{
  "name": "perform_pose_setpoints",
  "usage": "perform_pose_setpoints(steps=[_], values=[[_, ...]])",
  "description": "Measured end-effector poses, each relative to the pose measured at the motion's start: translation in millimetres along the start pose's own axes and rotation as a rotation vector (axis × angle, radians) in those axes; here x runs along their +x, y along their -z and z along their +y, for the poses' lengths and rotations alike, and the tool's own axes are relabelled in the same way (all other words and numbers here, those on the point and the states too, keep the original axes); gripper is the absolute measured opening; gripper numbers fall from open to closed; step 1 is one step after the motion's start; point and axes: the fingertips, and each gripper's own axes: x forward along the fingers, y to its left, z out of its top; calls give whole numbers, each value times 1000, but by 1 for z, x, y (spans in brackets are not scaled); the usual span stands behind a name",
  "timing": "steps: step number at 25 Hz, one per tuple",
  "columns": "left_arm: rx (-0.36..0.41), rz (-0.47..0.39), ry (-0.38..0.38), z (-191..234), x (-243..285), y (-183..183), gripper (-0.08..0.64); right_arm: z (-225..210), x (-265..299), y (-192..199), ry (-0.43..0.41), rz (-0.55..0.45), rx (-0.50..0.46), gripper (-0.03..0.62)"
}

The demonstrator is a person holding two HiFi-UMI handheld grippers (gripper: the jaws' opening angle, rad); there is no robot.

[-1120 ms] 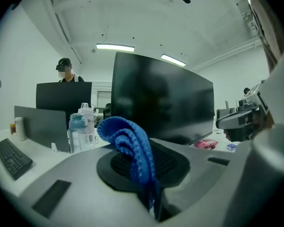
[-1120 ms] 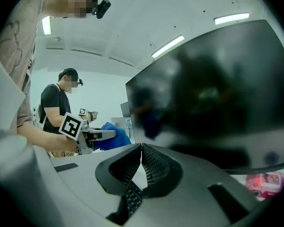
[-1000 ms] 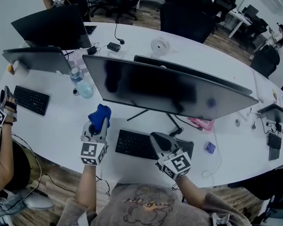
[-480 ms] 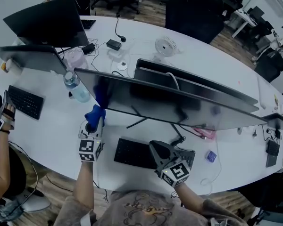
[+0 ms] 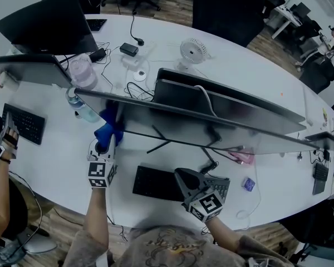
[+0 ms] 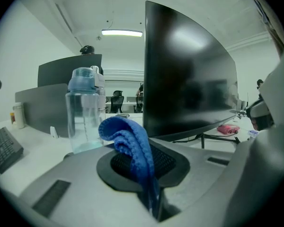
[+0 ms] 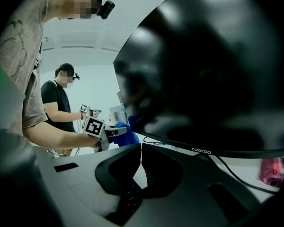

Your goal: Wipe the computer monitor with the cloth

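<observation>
Now logged left gripper farther in than a second ago, clamping blue cloth at left end of monitor; contact unclear. Judged wipe about to start. Noted right gripper closed, empty, over keyboard.

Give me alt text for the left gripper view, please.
The left tongs are shut on a blue cloth that folds up in front of the camera. Behind stand a clear water bottle at left and a large dark monitor at right.

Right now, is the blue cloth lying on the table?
No, the blue cloth is pinched in the left gripper, held up beside the monitor.
</observation>
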Motion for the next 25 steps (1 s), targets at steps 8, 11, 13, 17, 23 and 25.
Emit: perform_pose_setpoints(steps=[8,11,13,17,23,25], values=[[5,9,-3,8,8,4,48,-3,5,5,3,11,-1,21],[16,6,3,8,9,1,48,-5,4,5,8,13,3,21],[22,3,8,7,10,-1,48,-6,4,6,9,15,-2,21],[37,-5,7,7,9,-8,48,-4,4,5,5,14,-2,21],[76,-20,8,7,8,-23,46,-3,1,2,0,2,-5,21],[92,-29,6,7,6,-30,48,-2,-1,0,0,-1,-5,21]])
